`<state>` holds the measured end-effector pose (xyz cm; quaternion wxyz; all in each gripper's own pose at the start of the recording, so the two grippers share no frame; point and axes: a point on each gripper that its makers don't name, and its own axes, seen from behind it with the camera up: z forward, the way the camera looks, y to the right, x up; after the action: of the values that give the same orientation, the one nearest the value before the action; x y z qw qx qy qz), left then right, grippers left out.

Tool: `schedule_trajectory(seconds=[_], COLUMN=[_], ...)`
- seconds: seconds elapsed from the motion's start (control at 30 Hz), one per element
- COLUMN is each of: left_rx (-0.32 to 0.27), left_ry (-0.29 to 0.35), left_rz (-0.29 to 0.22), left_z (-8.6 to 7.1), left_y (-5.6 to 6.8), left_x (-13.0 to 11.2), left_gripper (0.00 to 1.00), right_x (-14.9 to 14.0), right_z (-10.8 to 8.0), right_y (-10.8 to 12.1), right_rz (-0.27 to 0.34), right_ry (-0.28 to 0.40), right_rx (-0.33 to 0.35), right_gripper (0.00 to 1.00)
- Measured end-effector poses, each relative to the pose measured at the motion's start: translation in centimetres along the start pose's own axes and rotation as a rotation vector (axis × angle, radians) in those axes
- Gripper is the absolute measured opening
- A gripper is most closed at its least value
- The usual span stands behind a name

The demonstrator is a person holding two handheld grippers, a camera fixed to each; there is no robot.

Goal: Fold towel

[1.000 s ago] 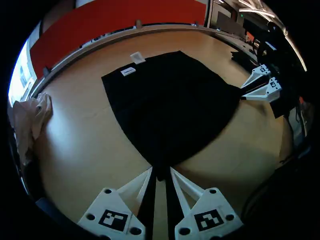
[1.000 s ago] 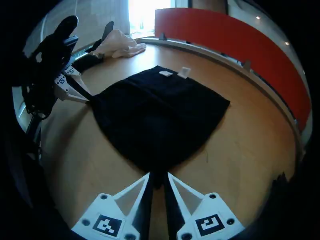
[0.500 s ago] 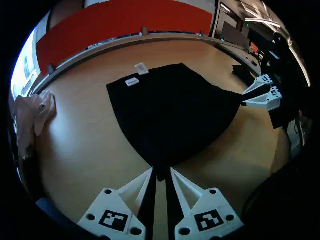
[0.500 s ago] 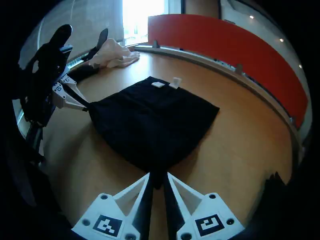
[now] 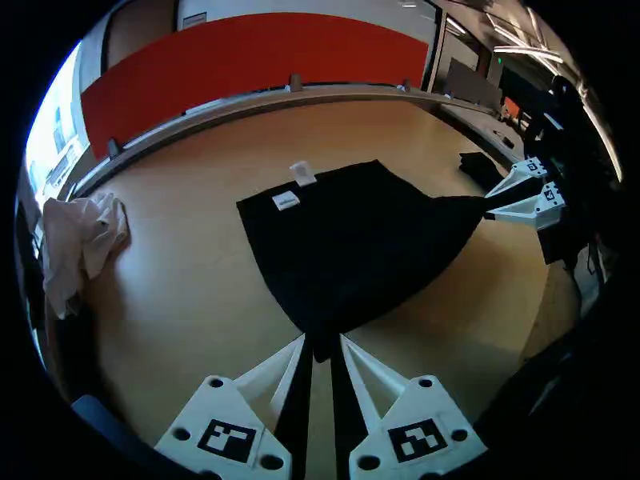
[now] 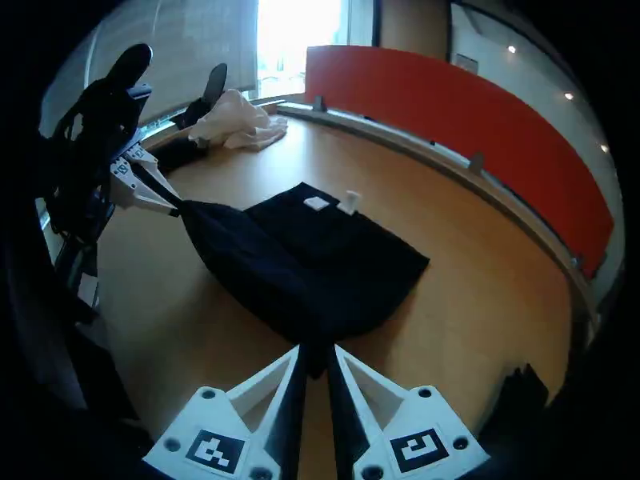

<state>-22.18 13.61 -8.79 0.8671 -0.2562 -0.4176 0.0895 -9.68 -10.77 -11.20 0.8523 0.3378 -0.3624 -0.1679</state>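
Left gripper view, grip: my left tongs (image 5: pixel 320 348) are clamped on a near corner of the black towel (image 5: pixel 360 240). The right tongs (image 5: pixel 490 204) pinch the other corner, far right.
Left gripper view, towel: it spreads away from me, its far edge flat on the surface (image 5: pixel 176 264).
Right gripper view, grip: the right tongs (image 6: pixel 318 356) are clamped on their corner. The left tongs (image 6: pixel 172 204) hold theirs, far left.
Right gripper view, axis: I judge the held edge, strung between the tongs, must go forward to the far edge.

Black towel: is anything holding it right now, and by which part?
Yes. The left gripper and the right gripper each have their jaws shut on a corner of the black towel, one at each end of its lifted edge.
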Motion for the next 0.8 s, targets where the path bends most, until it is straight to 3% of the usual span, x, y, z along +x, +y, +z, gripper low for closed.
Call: schedule_trajectory(seconds=[0.47, 0.8], left_rx=[0.001, -0.006], left_ry=[0.018, 0.028], left_rz=[-0.005, -0.014], left_z=[-3.2, -4.5], left_y=[1.0, 1.3], left_x=[1.9, 2.9], left_gripper=[0.15, 0.15], right_x=[2.4, 3.0], right_z=[-3.7, -5.0], right_y=[-0.2, -0.5], right_rz=[-0.005, -0.009], right_ry=[0.025, 0.024], right_rx=[0.009, 0.016], right_gripper=[0.16, 0.16])
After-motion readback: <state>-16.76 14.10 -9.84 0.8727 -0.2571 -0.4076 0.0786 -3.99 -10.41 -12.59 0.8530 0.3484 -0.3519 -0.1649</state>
